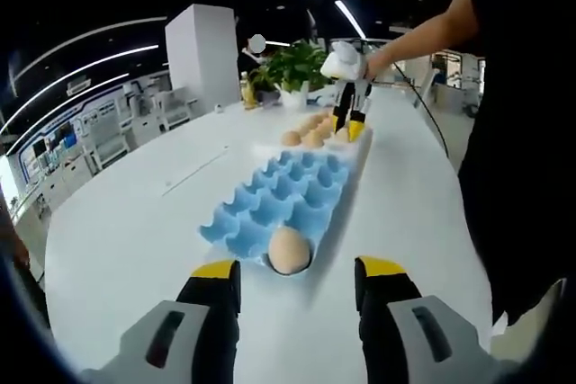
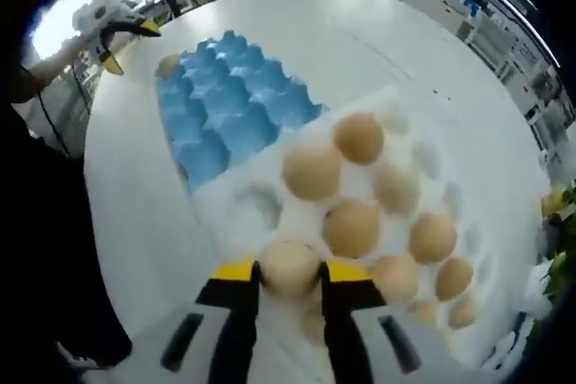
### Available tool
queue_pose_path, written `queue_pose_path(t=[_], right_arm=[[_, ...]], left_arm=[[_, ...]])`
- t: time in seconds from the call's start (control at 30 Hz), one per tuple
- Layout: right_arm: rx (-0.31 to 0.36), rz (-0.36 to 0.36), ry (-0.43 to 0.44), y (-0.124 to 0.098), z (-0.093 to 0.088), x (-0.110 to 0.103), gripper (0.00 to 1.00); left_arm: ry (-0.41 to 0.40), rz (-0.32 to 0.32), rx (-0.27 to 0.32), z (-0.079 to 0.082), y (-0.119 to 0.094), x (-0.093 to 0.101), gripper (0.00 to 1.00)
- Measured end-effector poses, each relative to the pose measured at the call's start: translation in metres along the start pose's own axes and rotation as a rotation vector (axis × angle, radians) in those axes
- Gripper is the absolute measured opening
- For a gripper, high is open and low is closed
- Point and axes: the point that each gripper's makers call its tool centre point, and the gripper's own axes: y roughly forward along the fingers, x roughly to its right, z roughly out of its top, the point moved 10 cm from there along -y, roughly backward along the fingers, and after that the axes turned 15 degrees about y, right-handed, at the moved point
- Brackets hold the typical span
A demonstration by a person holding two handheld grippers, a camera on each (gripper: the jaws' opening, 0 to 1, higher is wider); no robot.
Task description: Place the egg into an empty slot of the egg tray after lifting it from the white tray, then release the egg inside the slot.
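A blue egg tray (image 1: pixel 288 191) lies on the white table, with one brown egg (image 1: pixel 288 251) in its nearest corner slot. My left gripper (image 1: pixel 297 274) hovers open just short of that corner, nothing between its yellow tips. Beyond it the white tray (image 1: pixel 353 152) holds several eggs, and my right gripper (image 1: pixel 349 123) points down into it. In the right gripper view, my right gripper (image 2: pixel 290 272) is shut on an egg (image 2: pixel 288 265) at the near edge of the white tray (image 2: pixel 261 200). The blue tray (image 2: pixel 225 105) lies beyond, my left gripper (image 2: pixel 126 33) at its far end.
The round white table (image 1: pixel 135 213) has bare room left of the trays, and its edge curves close on the right. A potted plant (image 1: pixel 292 69), a yellow bottle (image 1: pixel 246 92) and a white pillar (image 1: pixel 202 56) stand at the far end. A person's dark-clothed body (image 1: pixel 517 132) is at the right.
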Motion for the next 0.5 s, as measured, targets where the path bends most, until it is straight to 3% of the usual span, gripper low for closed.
queue_pose_path(t=[0.13, 0.27, 0.4, 0.5], right_arm=[[-0.023, 0.008, -0.037, 0.0020, 0.0021, -0.0012, 0.28], [-0.037, 0.010, 0.096, 0.0011, 0.0030, 0.0005, 0.27], [-0.044, -0.018, 0.068, -0.0007, 0.0047, -0.0038, 0.26], [-0.027, -0.022, 0.098, -0.0050, 0.0032, -0.0025, 0.26]], left_arm=[[-0.003, 0.005, 0.002, -0.0002, 0.0002, 0.0001, 0.51], [-0.002, 0.002, 0.002, -0.0006, 0.0008, 0.0009, 0.50], [-0.002, 0.008, 0.007, -0.0007, -0.0004, 0.0004, 0.50], [-0.002, 0.006, 0.002, -0.0025, -0.0016, -0.0005, 0.50]])
